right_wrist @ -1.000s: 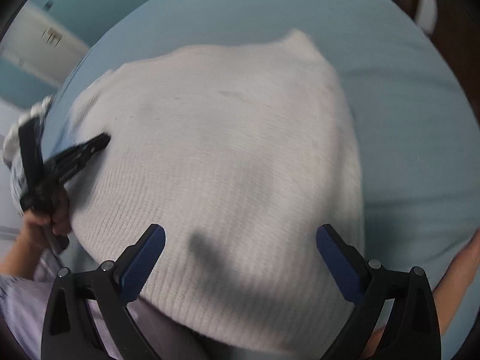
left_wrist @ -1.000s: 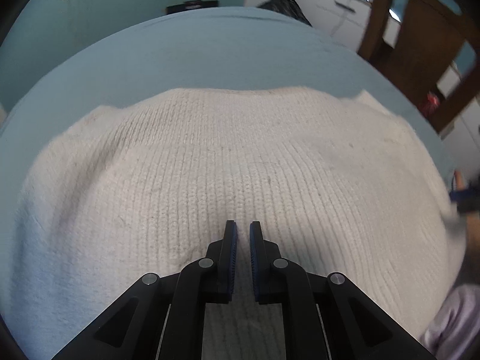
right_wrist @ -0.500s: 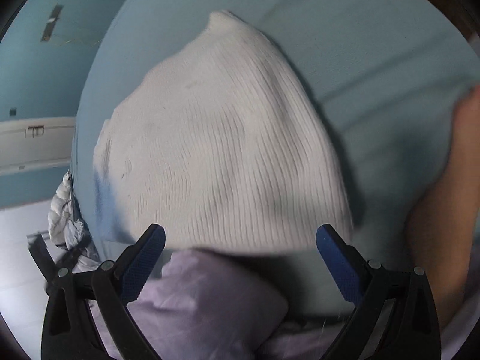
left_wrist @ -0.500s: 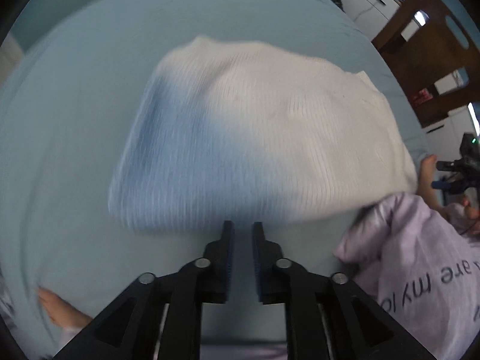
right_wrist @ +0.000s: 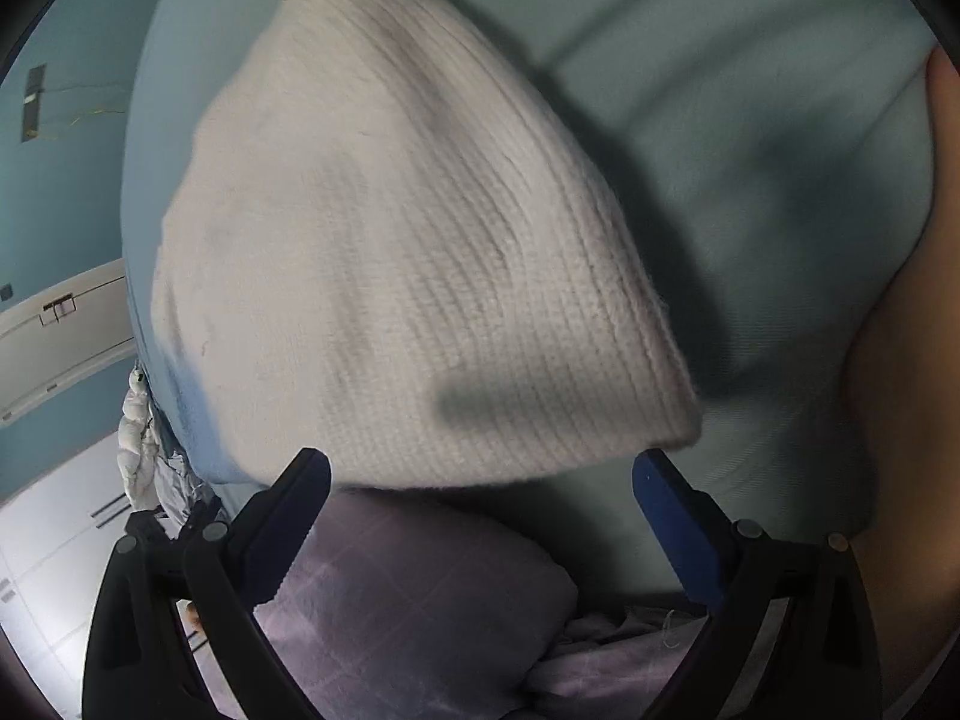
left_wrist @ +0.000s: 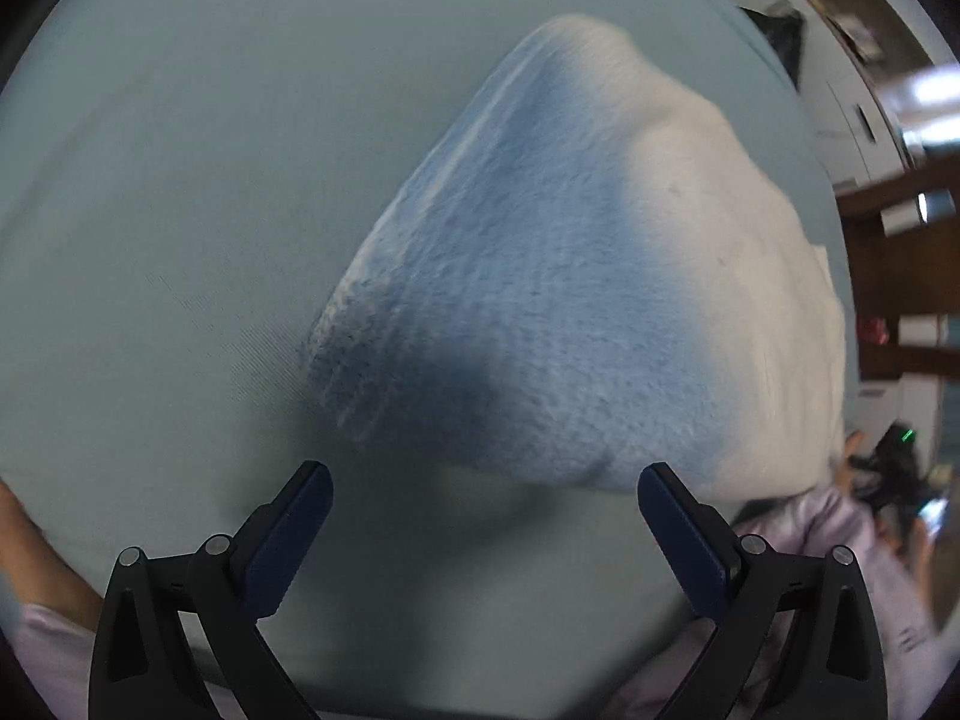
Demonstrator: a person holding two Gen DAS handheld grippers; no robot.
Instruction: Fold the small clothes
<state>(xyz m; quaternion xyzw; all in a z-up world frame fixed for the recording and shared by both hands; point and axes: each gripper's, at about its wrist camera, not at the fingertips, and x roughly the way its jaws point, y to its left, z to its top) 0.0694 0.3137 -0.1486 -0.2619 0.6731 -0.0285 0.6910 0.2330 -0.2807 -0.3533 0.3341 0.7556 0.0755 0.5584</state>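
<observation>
A folded cream knit sweater lies flat on the light blue bed sheet. My left gripper is open and empty, just short of the sweater's near edge. In the right wrist view the same sweater fills the middle. My right gripper is open and empty, raised near its near edge. Neither gripper touches the sweater.
The person's lilac clothing lies below the right gripper, and a bare arm is at the right. A wooden chair and white cabinets stand beyond the bed. A white door is at the left.
My left gripper has opened from shut and drawn back off the sweater. Both grippers have pulled back, so the whole folded sweater shows. The right gripper stayed open.
</observation>
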